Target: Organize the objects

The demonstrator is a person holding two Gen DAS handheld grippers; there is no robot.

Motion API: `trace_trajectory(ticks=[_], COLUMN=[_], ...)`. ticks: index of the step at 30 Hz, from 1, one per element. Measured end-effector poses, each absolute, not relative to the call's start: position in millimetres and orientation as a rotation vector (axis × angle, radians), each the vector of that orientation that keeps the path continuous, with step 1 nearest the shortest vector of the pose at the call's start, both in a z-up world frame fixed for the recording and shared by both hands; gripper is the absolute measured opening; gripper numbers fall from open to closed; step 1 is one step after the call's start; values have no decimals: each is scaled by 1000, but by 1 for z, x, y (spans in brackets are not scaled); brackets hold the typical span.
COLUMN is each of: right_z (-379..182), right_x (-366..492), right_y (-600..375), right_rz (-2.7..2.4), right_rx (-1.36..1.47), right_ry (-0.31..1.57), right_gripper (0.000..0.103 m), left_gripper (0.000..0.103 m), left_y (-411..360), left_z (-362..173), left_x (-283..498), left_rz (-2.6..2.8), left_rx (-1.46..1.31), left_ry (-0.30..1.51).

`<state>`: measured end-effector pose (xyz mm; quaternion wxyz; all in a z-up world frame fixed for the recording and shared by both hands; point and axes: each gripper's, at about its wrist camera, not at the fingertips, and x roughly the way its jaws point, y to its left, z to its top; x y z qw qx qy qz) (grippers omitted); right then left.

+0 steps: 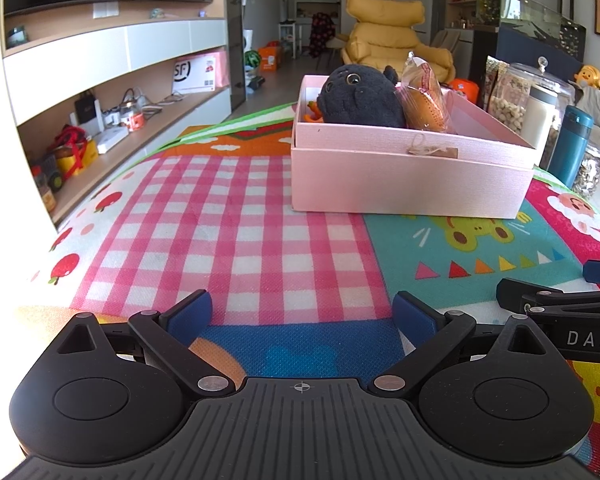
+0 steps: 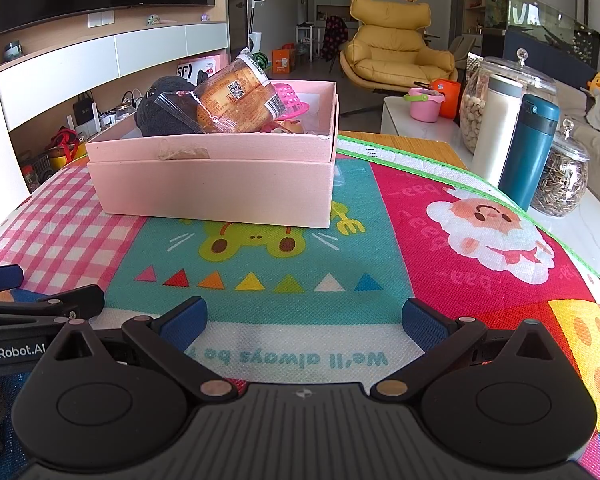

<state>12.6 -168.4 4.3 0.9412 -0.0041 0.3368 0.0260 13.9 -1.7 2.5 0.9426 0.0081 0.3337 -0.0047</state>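
A pink box (image 1: 412, 184) (image 2: 212, 188) stands on the colourful mat (image 1: 220, 220) (image 2: 440, 240). Inside it lie a black plush toy (image 1: 360, 96) (image 2: 162, 114), a wrapped bread (image 1: 424, 96) (image 2: 236, 98) leaning on the plush, a pink basket (image 2: 290, 98) and something orange (image 1: 314, 114). My left gripper (image 1: 302, 314) is open over the checked part of the mat, well short of the box, with nothing between its fingers. My right gripper (image 2: 304, 320) is open too, low over the teal panel, empty. Each gripper shows at the other view's edge.
Glass jars (image 2: 476, 112) (image 1: 516, 96), a white bottle (image 2: 496, 128) and a teal flask (image 2: 530, 152) (image 1: 570, 144) stand to the right of the mat. A shelf unit (image 1: 112, 92) runs along the left. A yellow armchair (image 2: 392, 52) is behind.
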Motion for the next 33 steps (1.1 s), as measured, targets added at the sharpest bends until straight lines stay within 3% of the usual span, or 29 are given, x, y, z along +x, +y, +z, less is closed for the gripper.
trace_trajectory(ticks=[33], right_z=[4], right_x=[13], right_y=[-168], right_rz=[53], right_rx=[-8], right_ry=[687], right_gripper=[103], left_gripper=[100], left_y=[-3], left_z=[2], left_x=[16], left_rz=[-8], left_rx=[22], left_ry=[682])
